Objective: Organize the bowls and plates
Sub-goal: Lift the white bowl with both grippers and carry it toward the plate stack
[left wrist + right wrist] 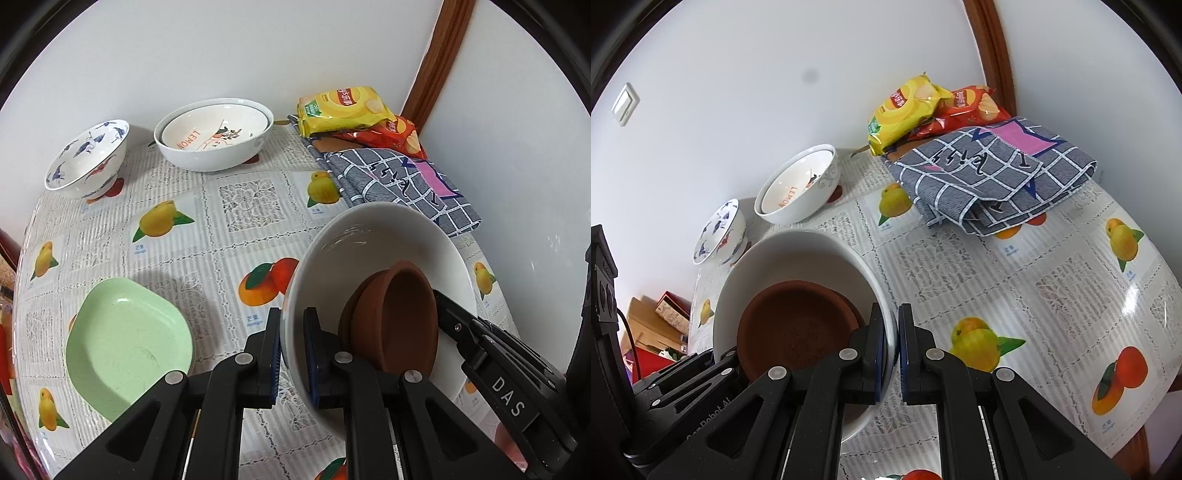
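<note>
A large white bowl [373, 240] holds brown clay saucers [399, 321] stacked inside it. My left gripper [291, 347] is shut on the bowl's left rim. My right gripper [892, 347] is shut on the opposite rim of the same white bowl [798, 251], and it shows in the left wrist view [480, 347]. The brown saucers [798, 328] lie in the bowl's bottom. A green plate [125, 343] lies at front left. Two nested white bowls [214, 136], the inner marked LEMON, stand at the back. A blue-patterned bowl [88, 158] stands at back left.
Yellow and red chip bags [343, 110] and a folded checked cloth [399, 181] lie at the back right corner by the wall. The fruit-print tablecloth [243, 206] covers the table. Boxes [661, 314] sit on the floor beyond the table's left edge.
</note>
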